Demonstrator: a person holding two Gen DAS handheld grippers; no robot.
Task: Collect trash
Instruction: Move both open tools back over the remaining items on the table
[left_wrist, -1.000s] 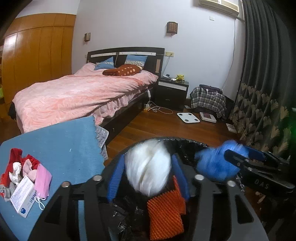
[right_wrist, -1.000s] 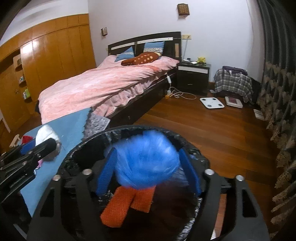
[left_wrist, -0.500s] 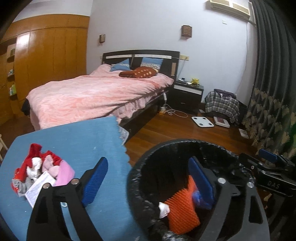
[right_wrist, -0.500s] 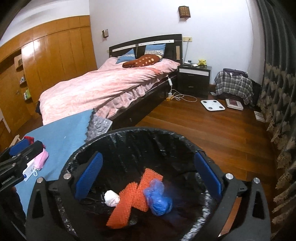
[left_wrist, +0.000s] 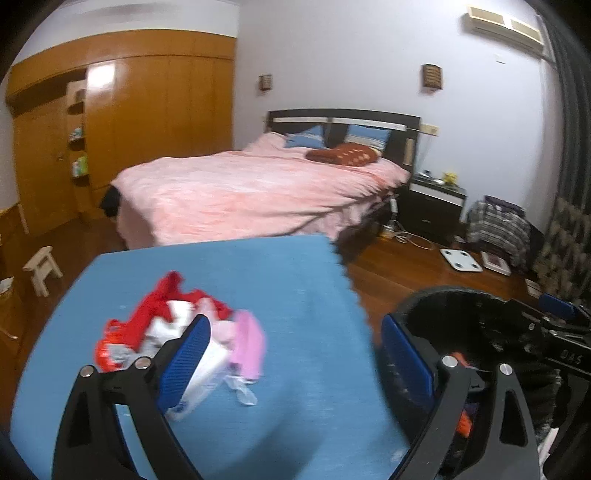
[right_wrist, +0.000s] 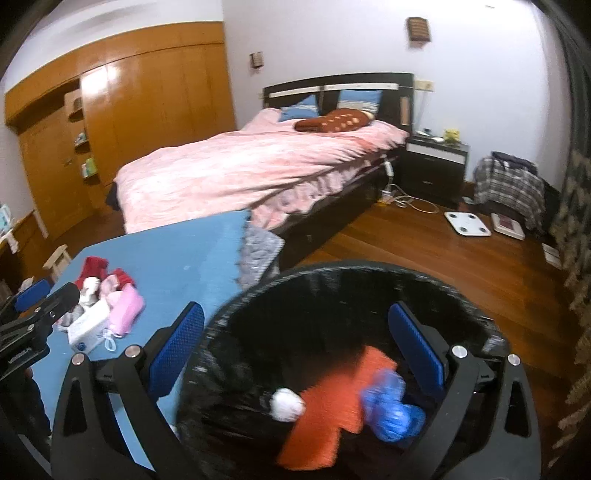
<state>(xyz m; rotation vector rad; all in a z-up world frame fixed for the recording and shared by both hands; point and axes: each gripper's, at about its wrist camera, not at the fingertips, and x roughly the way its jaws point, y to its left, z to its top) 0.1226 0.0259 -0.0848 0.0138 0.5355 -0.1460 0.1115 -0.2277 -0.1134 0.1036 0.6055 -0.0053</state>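
**Both claws released, trash in bin & more on desk**

L claw (left_wrist: 291, 354) spread wide, nothing btwn its blue pads; jaws have just been opening. It hangs over the blue desk (left_wrist: 295, 280), one pad over the trash pile (left_wrist: 177, 339), the other by the rim of the black bin (left_wrist: 443, 295).

Pile on desk: red wrapper (left_wrist: 155, 314), white box (left_wrist: 207, 373), pink mask (left_wrist: 247, 343), all touching in one heap.

R claw (right_wrist: 295, 339) also wide apart & empty; jaws have just been opening too. It sits above the bin (right_wrist: 332, 273), which stands just beside the desk edge on the wood floor (right_wrist: 424, 251).

Inside bin: white wad (right_wrist: 286, 404), orange mesh piece (right_wrist: 332, 402), blue crumpled bag (right_wrist: 389, 406); wad & bag both touch the orange piece.

Pink bed (right_wrist: 258, 162) behind the desk. Frames blurred.
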